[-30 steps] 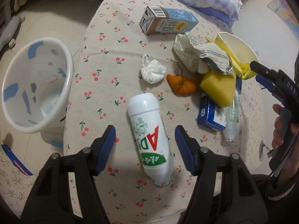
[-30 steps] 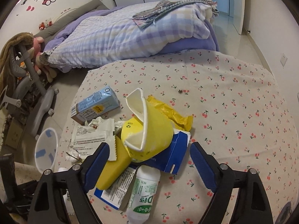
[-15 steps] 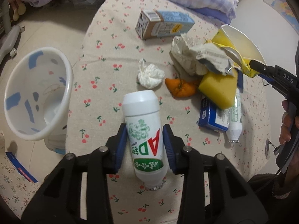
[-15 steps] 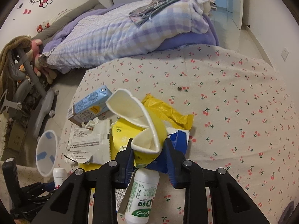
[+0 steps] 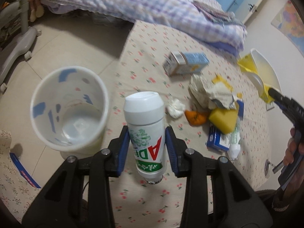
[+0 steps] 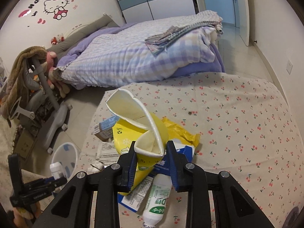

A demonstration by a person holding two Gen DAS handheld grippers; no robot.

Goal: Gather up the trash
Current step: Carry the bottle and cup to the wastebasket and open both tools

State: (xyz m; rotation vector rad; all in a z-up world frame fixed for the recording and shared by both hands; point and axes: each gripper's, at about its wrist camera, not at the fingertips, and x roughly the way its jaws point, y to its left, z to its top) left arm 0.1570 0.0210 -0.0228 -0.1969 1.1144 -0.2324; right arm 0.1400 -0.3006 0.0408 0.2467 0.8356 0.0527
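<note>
My left gripper [image 5: 146,148] is shut on a white AD bottle [image 5: 145,129] and holds it up above the table edge, next to the white bin [image 5: 70,108] on the floor at the left. My right gripper [image 6: 152,161] is shut on a crushed yellow paper cup [image 6: 140,133], lifted over the trash pile. It also shows in the left wrist view [image 5: 256,72]. On the table lie a blue carton [image 5: 186,62], crumpled paper [image 5: 209,93], a tissue [image 5: 175,107], an orange peel [image 5: 195,116], a yellow sponge [image 5: 224,119], a blue box [image 5: 218,138] and a second bottle [image 6: 157,197].
The round table has a cherry-print cloth [image 6: 237,123]. A bed with a checked quilt [image 6: 142,60] stands behind it. A grey stroller [image 6: 38,95] stands on the floor at the left. A yellow wrapper [image 6: 180,133] lies behind the cup.
My left gripper closed on the AD bottle and lifted it toward the bin. My right gripper closed on the yellow cup and raised it off the pile.
</note>
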